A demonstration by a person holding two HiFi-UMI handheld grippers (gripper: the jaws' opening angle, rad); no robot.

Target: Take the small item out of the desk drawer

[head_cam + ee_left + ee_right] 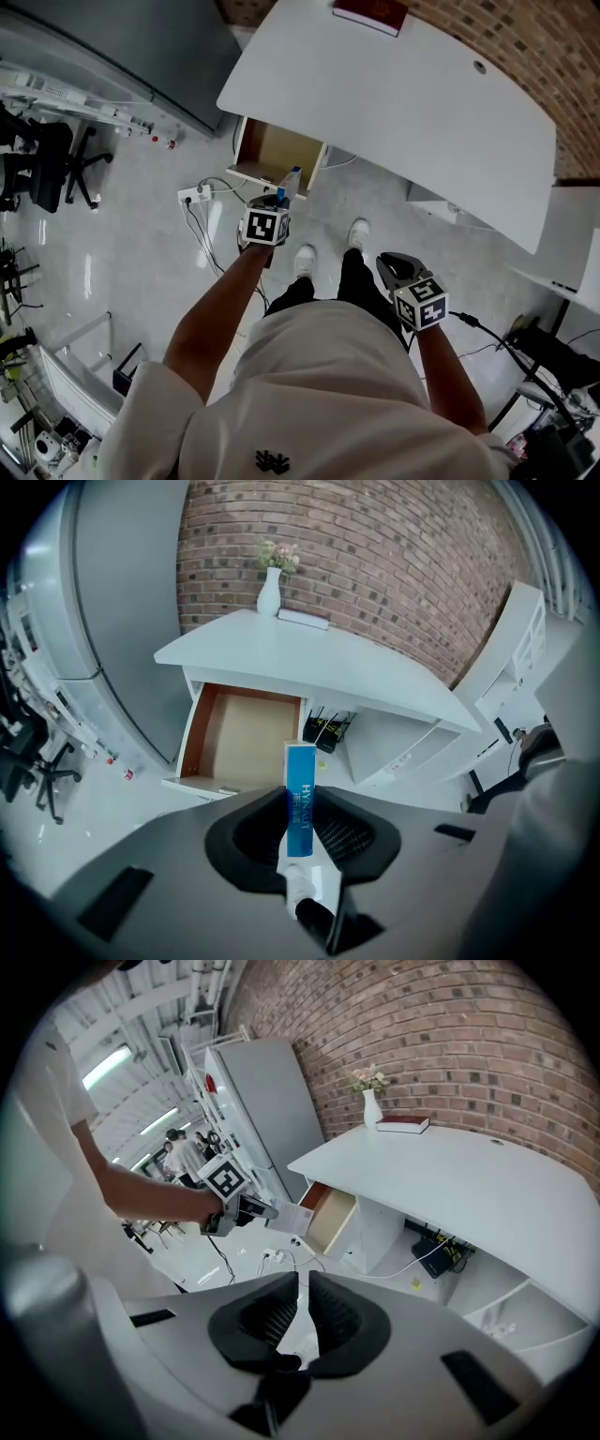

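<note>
Blue-and-white small box [300,771] sits pinched upright between the left gripper's [301,808] jaws, clear of the open drawer [242,742] beyond their tips, so the removal looks essentially done. The right gripper's [303,1288] jaws stand barely apart, with nothing between them.

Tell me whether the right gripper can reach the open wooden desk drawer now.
Probably yes: the right gripper is empty, and only the left gripper, holding a blue-and-white tube, hangs near the front of the open wooden drawer.

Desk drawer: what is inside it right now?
The drawer shows only a bare brown bottom. Its near right corner is hidden behind the blue box held in the left tool.
</note>
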